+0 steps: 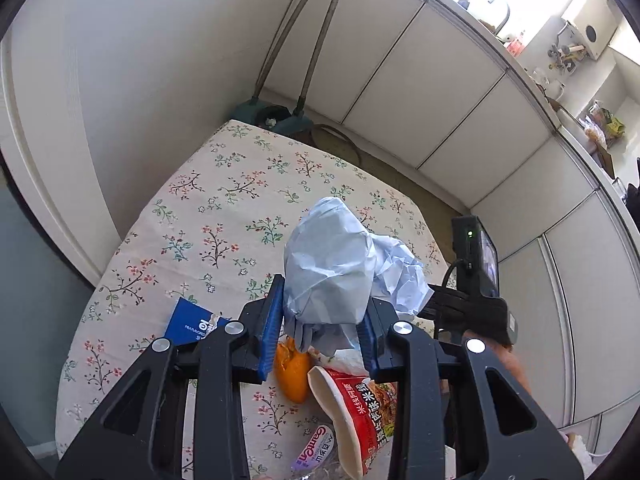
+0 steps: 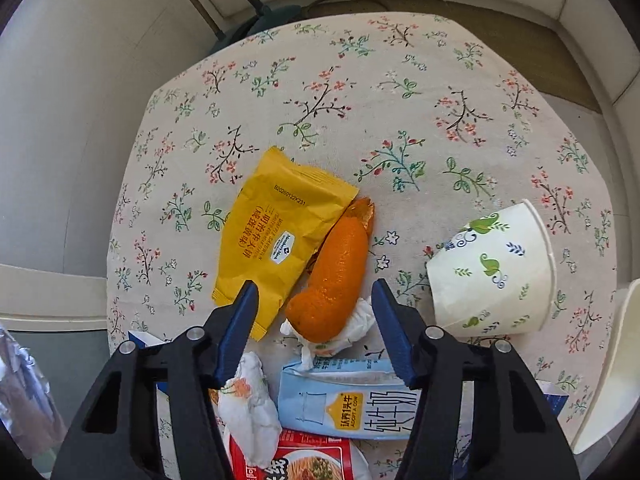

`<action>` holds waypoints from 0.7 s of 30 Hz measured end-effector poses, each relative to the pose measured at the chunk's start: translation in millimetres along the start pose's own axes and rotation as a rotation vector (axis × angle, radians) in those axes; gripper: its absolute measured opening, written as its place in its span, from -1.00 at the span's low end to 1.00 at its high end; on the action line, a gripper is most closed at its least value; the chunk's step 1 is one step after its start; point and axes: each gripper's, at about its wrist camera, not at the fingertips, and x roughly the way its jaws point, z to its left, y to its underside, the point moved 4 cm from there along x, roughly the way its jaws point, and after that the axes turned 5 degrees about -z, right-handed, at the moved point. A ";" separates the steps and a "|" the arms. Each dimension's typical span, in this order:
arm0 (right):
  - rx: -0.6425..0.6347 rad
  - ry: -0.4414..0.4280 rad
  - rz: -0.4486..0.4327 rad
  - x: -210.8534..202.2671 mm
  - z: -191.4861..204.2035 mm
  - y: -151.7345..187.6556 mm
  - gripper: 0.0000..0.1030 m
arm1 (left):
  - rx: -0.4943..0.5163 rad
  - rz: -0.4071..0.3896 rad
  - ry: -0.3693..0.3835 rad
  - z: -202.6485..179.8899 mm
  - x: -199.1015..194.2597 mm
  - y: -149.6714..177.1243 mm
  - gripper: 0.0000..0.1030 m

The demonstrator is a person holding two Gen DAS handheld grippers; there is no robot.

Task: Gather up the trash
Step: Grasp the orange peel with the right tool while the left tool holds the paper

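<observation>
Left claw (image 1: 322, 312): clamped on a crumpled pale blue bag (image 1: 332, 264), lifted clear of the floral worktop (image 1: 224, 200), probably to take the litter.
Right claw (image 2: 316, 320): jaws apart, nothing pinched, pointing steeply down at the pile.
Orange peel (image 2: 336, 272): between the blue pads, tip touching the yellow snack wrapper (image 2: 272, 232).
Milk carton (image 2: 344, 400): just under the claw.
Paper cup (image 2: 496, 276): tipped over, to the right.

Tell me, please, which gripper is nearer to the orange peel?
Right. The right gripper hangs directly over the orange peel, its open fingers straddling the peel's lower end. The left gripper is shut on crumpled blue paper, held above the table.
</observation>
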 end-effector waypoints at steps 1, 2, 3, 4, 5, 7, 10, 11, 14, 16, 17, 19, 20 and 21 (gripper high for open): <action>0.004 0.002 0.008 4.8 -0.4 -0.1 -0.08 | -0.005 0.003 0.001 1.7 -0.4 -0.3 -0.38; 0.010 0.006 0.012 9.2 -1.2 -0.4 -0.16 | -0.008 0.006 0.003 3.1 -1.0 -0.2 -0.38; 0.016 0.013 0.010 12.1 -2.5 -0.7 -0.19 | -0.010 0.008 0.005 3.7 -1.6 -0.6 -0.38; 0.019 0.018 0.006 13.6 -3.5 -0.8 -0.29 | -0.008 0.007 0.006 4.0 -2.5 -1.0 -0.38; 0.023 0.022 0.001 14.7 -5.1 -0.8 -0.32 | -0.004 0.007 0.004 3.5 -3.5 -1.0 -0.38; 0.032 0.021 -0.008 14.2 -7.7 -0.1 -0.39 | 0.007 0.009 -0.006 3.6 -3.1 -0.8 -0.38; 0.029 0.031 -0.034 10.0 -10.4 0.3 -0.50 | -0.003 0.021 -0.013 6.6 -0.6 0.7 -0.38; 0.027 0.034 -0.042 8.9 -10.5 0.8 -0.53 | -0.010 0.026 -0.012 8.2 0.4 1.2 -0.38; 0.016 0.043 -0.078 0.5 -12.0 4.1 -0.57 | -0.028 0.040 -0.005 11.5 1.8 1.7 -0.38; 0.013 0.029 -0.111 -10.2 -12.9 7.4 -0.57 | -0.029 0.041 -0.003 11.4 1.3 2.0 -0.38; 0.012 0.025 -0.128 -16.0 -13.5 8.7 -0.58 | -0.028 0.040 -0.002 11.0 0.9 1.8 -0.38; 0.008 0.017 -0.172 -32.5 -15.3 11.9 -0.57 | -0.026 0.036 0.004 8.8 -0.3 2.5 -0.38; 0.010 0.010 -0.189 -40.4 -16.7 13.5 -0.58 | -0.022 0.036 0.007 7.7 -0.1 2.8 -0.38; 0.010 0.007 -0.208 -47.9 -16.8 15.2 -0.58 | -0.019 0.035 0.009 6.2 0.2 3.4 -0.38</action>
